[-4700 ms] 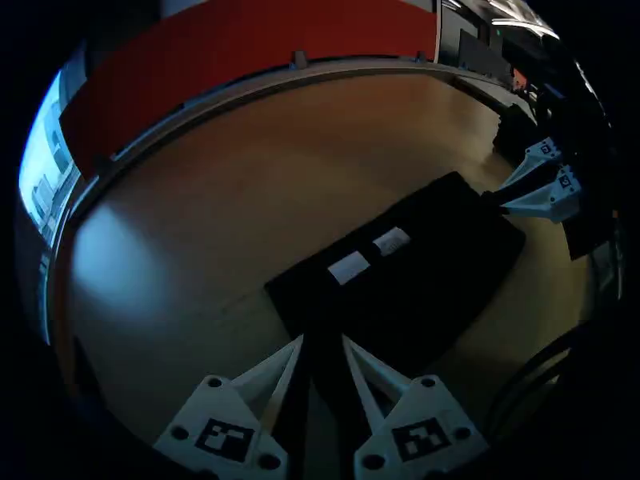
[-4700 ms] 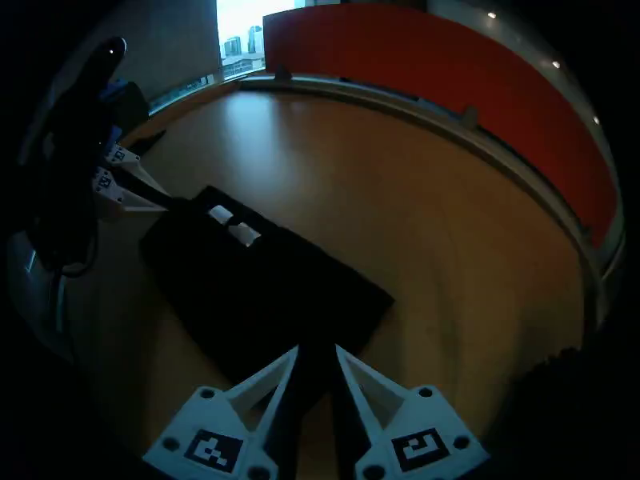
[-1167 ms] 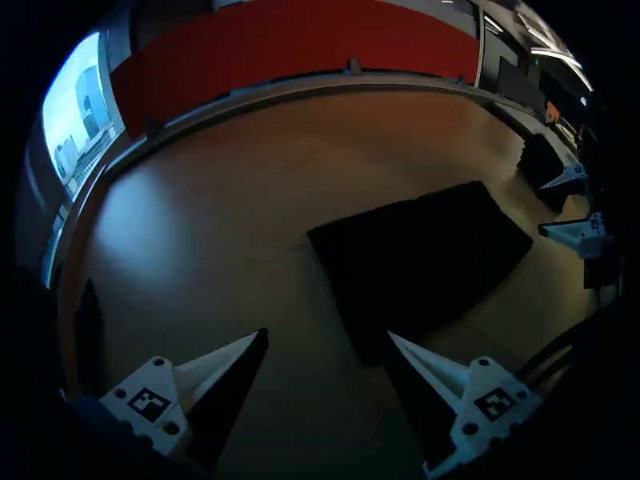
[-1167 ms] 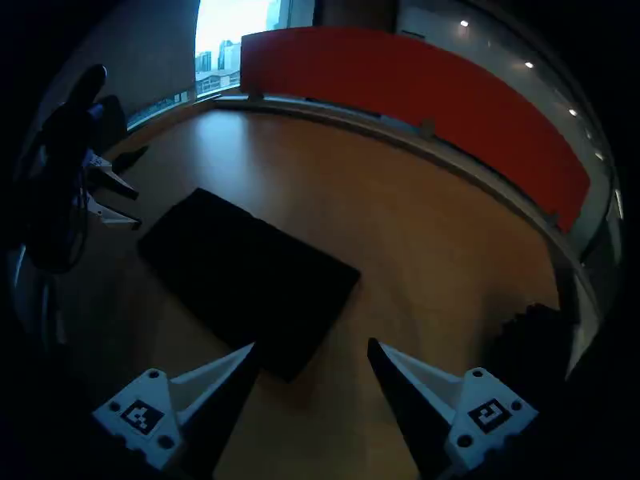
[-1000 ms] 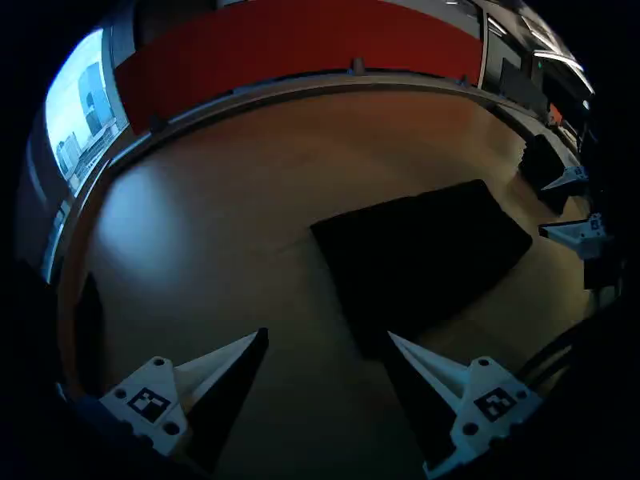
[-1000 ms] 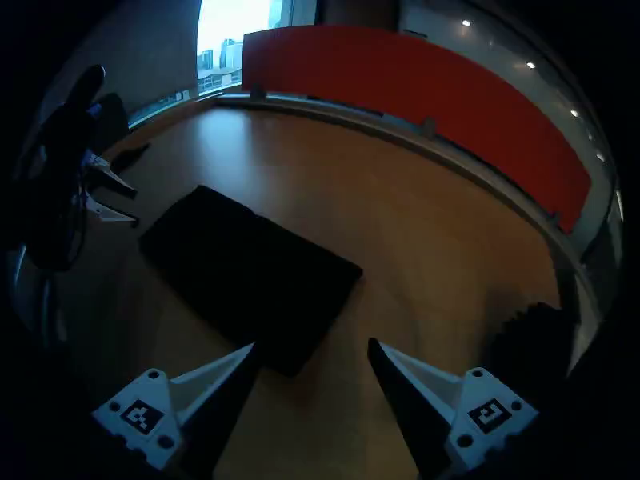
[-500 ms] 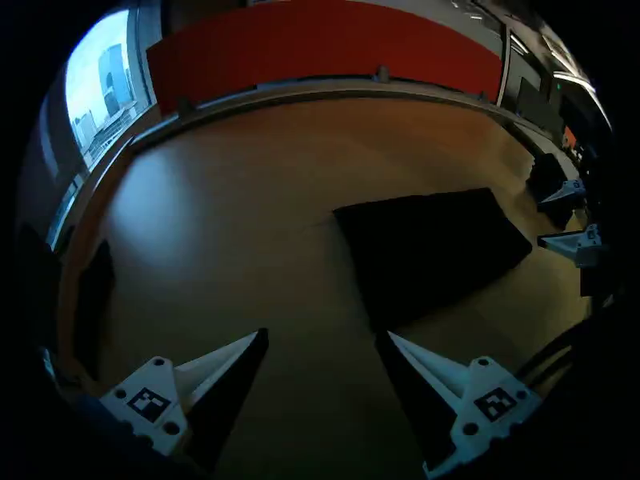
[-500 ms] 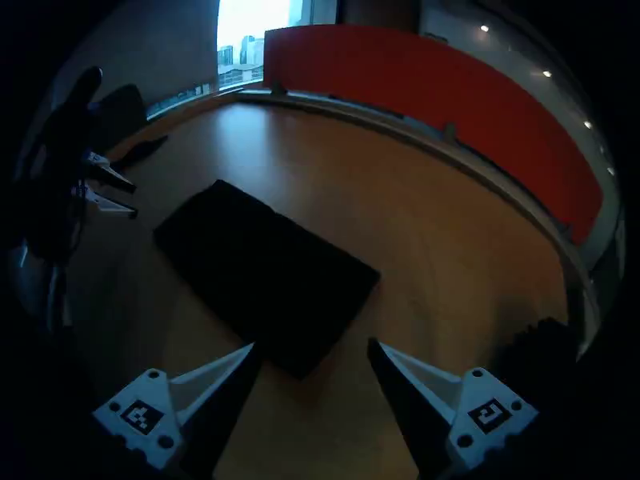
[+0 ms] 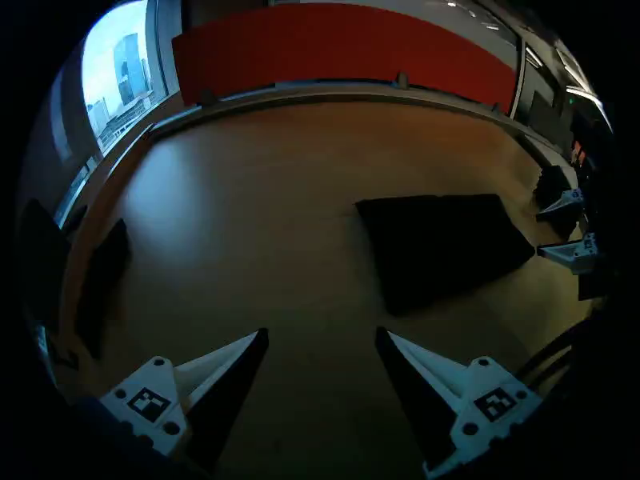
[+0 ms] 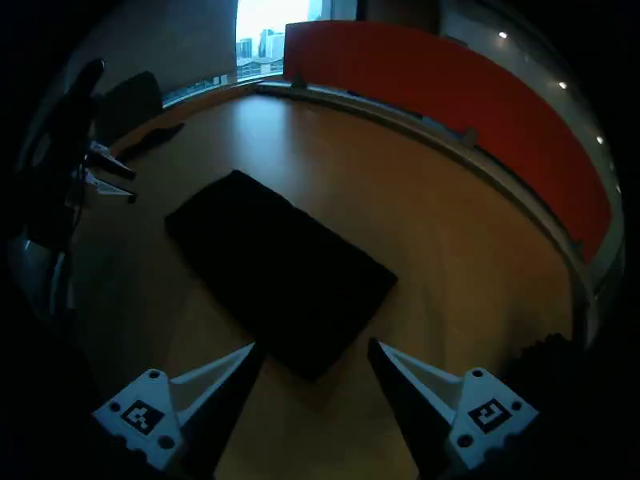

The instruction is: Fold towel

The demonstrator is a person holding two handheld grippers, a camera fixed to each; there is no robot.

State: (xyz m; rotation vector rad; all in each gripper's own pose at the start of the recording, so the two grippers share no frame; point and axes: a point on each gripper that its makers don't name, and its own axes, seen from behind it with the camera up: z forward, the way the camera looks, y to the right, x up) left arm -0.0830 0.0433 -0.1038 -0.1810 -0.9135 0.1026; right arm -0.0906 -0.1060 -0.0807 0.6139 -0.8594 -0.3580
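Note:
A black towel (image 9: 444, 248) lies flat on the wooden table (image 9: 240, 208) as a folded rectangle, also seen in the right gripper view (image 10: 280, 268). My left gripper (image 9: 320, 334) is open and empty, standing apart from the towel's near corner. My right gripper (image 10: 314, 346) is open too, just short of the towel's near edge. Each gripper also appears in the other's view: the right gripper (image 9: 540, 232) past the towel's far end, the left gripper (image 10: 132, 186) off the towel's far left corner, both held by a person's hand.
A red divider (image 9: 344, 44) runs along the table's far edge, with a bright window (image 9: 120, 72) beside it. Dark shapes lie at the table's left edge (image 9: 100, 280). Another dark heap (image 10: 552, 352) sits at the lower right of the right gripper view.
Both grippers, earlier shut on the towel's edge, have let go and drawn back open. The towel's white labels are folded out of sight. Both views have since turned slightly.

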